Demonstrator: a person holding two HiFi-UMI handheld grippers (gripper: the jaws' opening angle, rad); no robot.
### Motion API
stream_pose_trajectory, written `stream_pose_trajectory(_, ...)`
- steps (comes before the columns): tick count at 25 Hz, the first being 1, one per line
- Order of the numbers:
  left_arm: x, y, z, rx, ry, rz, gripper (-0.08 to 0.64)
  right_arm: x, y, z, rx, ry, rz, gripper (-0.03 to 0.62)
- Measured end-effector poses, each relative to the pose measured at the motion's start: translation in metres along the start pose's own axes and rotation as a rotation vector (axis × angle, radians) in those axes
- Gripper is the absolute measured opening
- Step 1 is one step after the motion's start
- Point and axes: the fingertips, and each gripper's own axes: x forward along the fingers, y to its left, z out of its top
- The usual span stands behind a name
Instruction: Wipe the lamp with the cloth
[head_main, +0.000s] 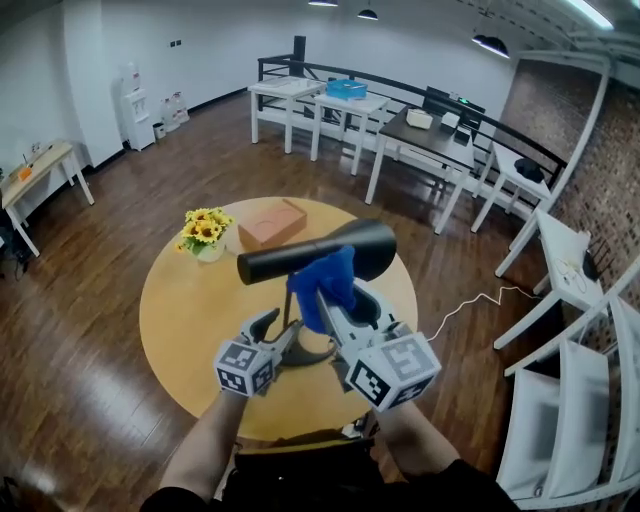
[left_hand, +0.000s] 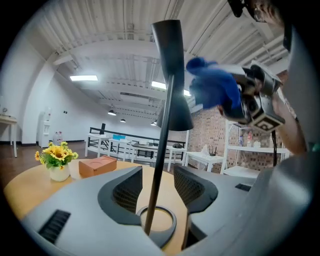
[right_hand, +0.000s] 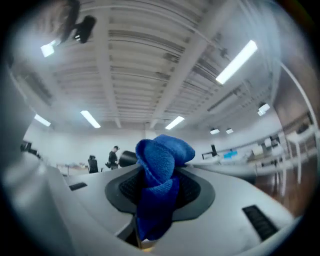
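The right claw (head_main: 330, 300) pinches the cloth (head_main: 325, 278) just beside the lamp (head_main: 320, 252) head (lying crosswise); the left claw (head_main: 284, 336), spread, straddles the stem (left_hand: 160, 165).

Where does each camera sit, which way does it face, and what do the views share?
Head view: on the person's head, steeply down at the round table; forearms, left gripper, right gripper show.
Left gripper view: on the left gripper, level along its parted jaws either side of the lamp stem; right gripper shows.
Right gripper view: on the right gripper, toward the ceiling; jaws shut on blue cloth.
Shared: blue cloth in all three.
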Motion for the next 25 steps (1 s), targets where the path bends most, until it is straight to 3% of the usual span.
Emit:
stream_pose_trajectory(3,-0.021,0.008,0.009,-0.022,-0.048,0.037,0.190,0.020,0.055,0.051,-0.366,-0.018,0.090,0.135)
stream_pose_trajectory(7,-0.061,0.028,0.016,-0.049,-0.100,0.109,0.190,0.064,0.109,0.064,-0.687,0.077,0.140,0.137)
stream_pose_trajectory(11,-0.100,0.047,0.010,-0.084,-0.121,0.200,0.190,0.098,0.119,0.031,-1.085,0.242,0.030,0.137)
stream_pose_trajectory(13,-0.116,0.049,0.007,-0.095,-0.124,0.229,0.190,0.101,0.116,0.015,-1.234,0.272,-0.018,0.137)
stream_pose_trajectory(20,-0.139,0.049,-0.003,-0.130,-0.129,0.269,0.190,0.097,0.136,-0.011,-1.381,0.286,0.013,0.135)
stream_pose_trajectory(25,-0.144,0.039,0.001,-0.136,-0.143,0.272,0.190,0.092,0.143,-0.048,-1.412,0.426,0.077,0.135)
